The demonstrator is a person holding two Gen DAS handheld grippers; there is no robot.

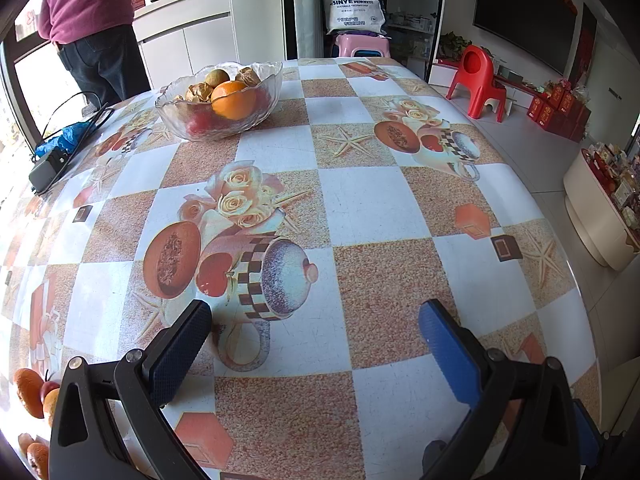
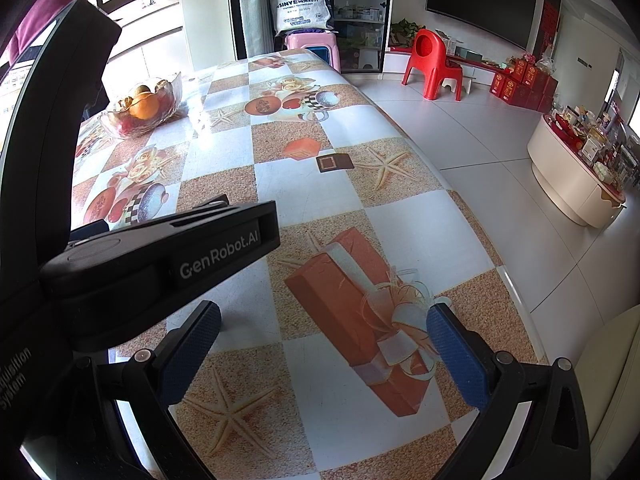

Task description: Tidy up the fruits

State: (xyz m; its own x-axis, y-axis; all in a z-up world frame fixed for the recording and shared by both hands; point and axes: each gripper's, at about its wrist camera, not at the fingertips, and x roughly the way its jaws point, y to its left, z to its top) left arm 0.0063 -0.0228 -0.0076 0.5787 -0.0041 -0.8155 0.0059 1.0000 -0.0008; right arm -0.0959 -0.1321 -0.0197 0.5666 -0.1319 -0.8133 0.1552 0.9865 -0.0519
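A clear glass bowl [image 1: 267, 80] stands at the far left of the table, holding an orange [image 1: 233, 99], brownish fruits and red ones. The right wrist view shows the same bowl [image 2: 173, 85] far off at upper left. More loose fruit [image 1: 29, 393], orange and red, lies at the near left edge, beside the left gripper. My left gripper [image 1: 316, 332] is open over the patterned tablecloth, nothing between its fingers. My right gripper [image 2: 325, 334] is open too, above a printed gift-box picture. The left gripper's black body [image 2: 160, 256] fills the left of the right wrist view.
A black adapter with cable [image 1: 46, 170] and a blue bag [image 1: 66, 138] lie at the table's left edge. A person in a purple top [image 1: 90, 8] stands behind the table. A red child's chair [image 1: 478, 80] and a pink stool [image 1: 362, 44] stand on the floor beyond.
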